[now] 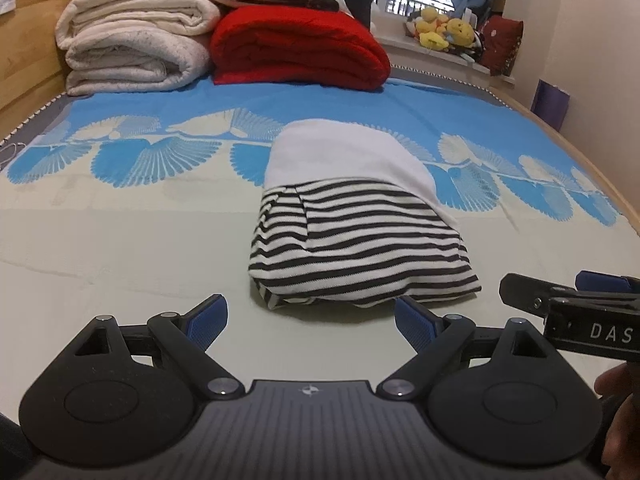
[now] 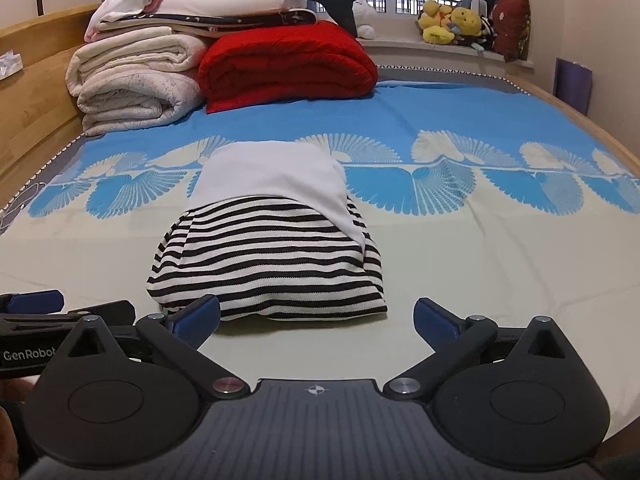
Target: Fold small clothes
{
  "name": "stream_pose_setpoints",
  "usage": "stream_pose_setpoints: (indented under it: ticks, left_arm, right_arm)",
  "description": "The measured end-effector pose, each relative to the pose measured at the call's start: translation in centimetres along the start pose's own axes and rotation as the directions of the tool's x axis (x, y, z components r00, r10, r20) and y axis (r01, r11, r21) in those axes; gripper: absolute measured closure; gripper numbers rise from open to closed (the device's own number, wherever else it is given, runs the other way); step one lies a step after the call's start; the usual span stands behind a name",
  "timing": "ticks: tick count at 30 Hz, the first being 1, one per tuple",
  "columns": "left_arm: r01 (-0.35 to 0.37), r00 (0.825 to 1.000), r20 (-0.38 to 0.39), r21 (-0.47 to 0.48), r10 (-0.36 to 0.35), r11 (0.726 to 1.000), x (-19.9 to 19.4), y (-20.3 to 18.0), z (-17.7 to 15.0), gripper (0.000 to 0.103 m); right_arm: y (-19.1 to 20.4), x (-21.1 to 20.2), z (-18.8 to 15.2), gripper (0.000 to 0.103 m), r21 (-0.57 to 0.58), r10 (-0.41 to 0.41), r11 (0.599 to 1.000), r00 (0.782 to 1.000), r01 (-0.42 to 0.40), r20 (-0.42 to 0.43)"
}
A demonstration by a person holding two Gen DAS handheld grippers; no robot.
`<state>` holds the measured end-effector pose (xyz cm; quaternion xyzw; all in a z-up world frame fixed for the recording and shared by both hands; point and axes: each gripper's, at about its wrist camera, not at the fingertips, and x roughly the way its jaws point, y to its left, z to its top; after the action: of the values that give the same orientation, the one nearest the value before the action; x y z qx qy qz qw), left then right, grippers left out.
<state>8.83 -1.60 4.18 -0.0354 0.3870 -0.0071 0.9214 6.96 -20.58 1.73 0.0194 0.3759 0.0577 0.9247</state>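
Note:
A small black-and-white striped garment (image 1: 360, 248) (image 2: 268, 264) lies folded on the bed, with a plain white layer (image 1: 344, 152) (image 2: 272, 176) over its far half. My left gripper (image 1: 310, 318) stands open just short of the garment's near edge, nothing between its blue pads. My right gripper (image 2: 316, 320) is open too, its left pad (image 2: 198, 318) close to the garment's near edge and its right pad clear of the cloth. Each gripper shows at the other view's edge: the right gripper (image 1: 568, 300) and the left gripper (image 2: 36, 304).
The bed sheet (image 1: 120, 240) is cream near me and blue with a fan pattern farther off. Folded white quilts (image 1: 132, 44) and a red blanket (image 1: 296, 48) are stacked at the far left. Plush toys (image 1: 444, 32) sit on the window ledge. A wooden headboard (image 2: 36, 92) runs along the left.

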Motion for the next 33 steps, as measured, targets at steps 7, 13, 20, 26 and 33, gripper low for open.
stream_pose_setpoints:
  ticks: [7,13,20,26,33]
  left_arm:
    - [-0.044,0.999,0.010,-0.007,0.044,0.999,0.4,0.1,-0.2,0.000]
    - [-0.027,1.000,-0.010,-0.034,0.027,0.999,0.6,0.5,-0.1,0.000]
    - [-0.027,1.000,-0.015,-0.034,0.026,0.999,0.7,0.4,-0.3,0.000]
    - [-0.031,0.999,-0.008,-0.029,0.031,0.999,0.7,0.4,-0.2,0.000]
    - [-0.032,0.999,-0.007,-0.031,0.032,0.999,0.9,0.4,-0.1,0.001]
  right_arm:
    - [0.0,0.3,0.0,0.001,0.004,0.000,1.000,1.000,0.000,-0.016]
    - [0.1,0.4,0.1,0.001,-0.002,0.005,1.000,1.000,-0.005,-0.021]
    - [0.7,0.5,0.0,0.001,-0.024,0.009,1.000,1.000,-0.009,-0.020]
    - [1.0,0.5,0.1,0.001,-0.042,0.013,0.999,1.000,-0.013,-0.011]
    - [1.3,0.7,0.2,0.001,-0.043,0.014,0.999,1.000,-0.014,-0.010]
